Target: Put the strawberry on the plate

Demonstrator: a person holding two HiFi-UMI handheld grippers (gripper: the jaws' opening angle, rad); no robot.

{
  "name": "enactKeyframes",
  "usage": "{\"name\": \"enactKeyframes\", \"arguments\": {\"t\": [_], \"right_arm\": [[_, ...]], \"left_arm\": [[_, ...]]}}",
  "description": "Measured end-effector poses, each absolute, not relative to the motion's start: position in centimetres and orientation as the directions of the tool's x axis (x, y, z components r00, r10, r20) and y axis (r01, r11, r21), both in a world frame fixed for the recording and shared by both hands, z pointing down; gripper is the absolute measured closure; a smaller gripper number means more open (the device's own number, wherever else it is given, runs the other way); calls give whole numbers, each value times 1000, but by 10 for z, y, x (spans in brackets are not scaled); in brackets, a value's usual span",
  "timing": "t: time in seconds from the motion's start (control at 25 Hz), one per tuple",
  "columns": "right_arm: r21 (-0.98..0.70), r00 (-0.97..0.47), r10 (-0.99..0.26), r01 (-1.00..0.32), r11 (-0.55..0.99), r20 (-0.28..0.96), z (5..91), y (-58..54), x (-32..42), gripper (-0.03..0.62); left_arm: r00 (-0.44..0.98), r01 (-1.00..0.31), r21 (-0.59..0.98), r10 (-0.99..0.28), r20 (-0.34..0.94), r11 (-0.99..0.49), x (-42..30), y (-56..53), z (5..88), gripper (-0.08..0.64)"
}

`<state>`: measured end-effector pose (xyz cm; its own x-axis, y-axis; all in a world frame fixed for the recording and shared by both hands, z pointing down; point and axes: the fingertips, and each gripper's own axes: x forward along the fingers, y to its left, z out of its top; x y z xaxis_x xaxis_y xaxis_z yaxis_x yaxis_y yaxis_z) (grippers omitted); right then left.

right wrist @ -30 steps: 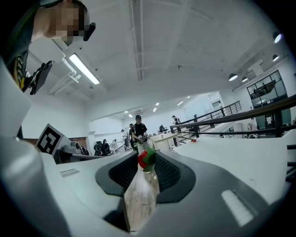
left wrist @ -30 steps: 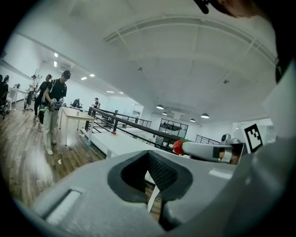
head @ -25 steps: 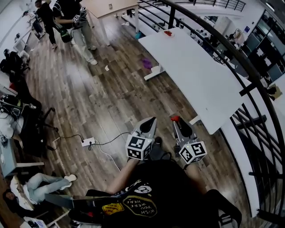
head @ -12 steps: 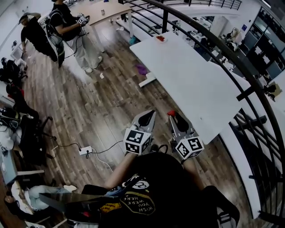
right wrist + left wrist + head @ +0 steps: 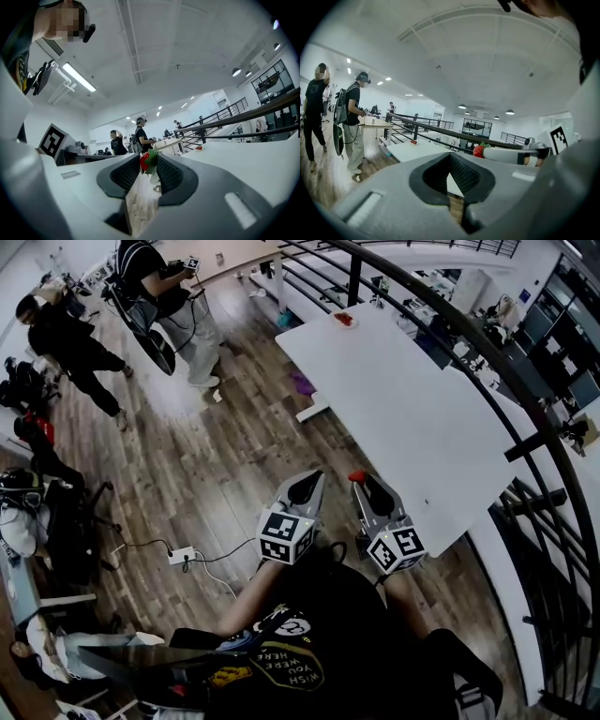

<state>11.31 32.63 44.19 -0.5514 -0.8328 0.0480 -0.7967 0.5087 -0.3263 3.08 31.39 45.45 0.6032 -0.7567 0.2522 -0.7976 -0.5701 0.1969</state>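
My right gripper is shut on a small red strawberry with a green cap, held above the wooden floor just short of the white table's near corner. In the right gripper view the strawberry sits between the pad tips of the right gripper. A white plate with something red on it lies at the table's far end, also small as the plate in the right gripper view. My left gripper hangs beside the right one, shut and empty; the left gripper has its tips meeting.
A black railing curves along the table's far side. Two people with grippers stand on the floor at the back left, near another table. A power strip with cables lies on the floor to my left, beside chairs and bags.
Both grippers keep the same pose with the strawberry still held. The view has shifted a little towards the table, and the people at the back left have moved.
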Motion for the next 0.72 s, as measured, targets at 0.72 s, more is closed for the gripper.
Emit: {"name": "enactKeyframes", "arguments": {"t": [0.72], "right_arm": [[-282, -484, -872, -849, 447, 74, 431, 199, 62, 476]], "left_arm": [[675, -738, 224, -701, 231, -637, -18, 187, 452, 557]]}}
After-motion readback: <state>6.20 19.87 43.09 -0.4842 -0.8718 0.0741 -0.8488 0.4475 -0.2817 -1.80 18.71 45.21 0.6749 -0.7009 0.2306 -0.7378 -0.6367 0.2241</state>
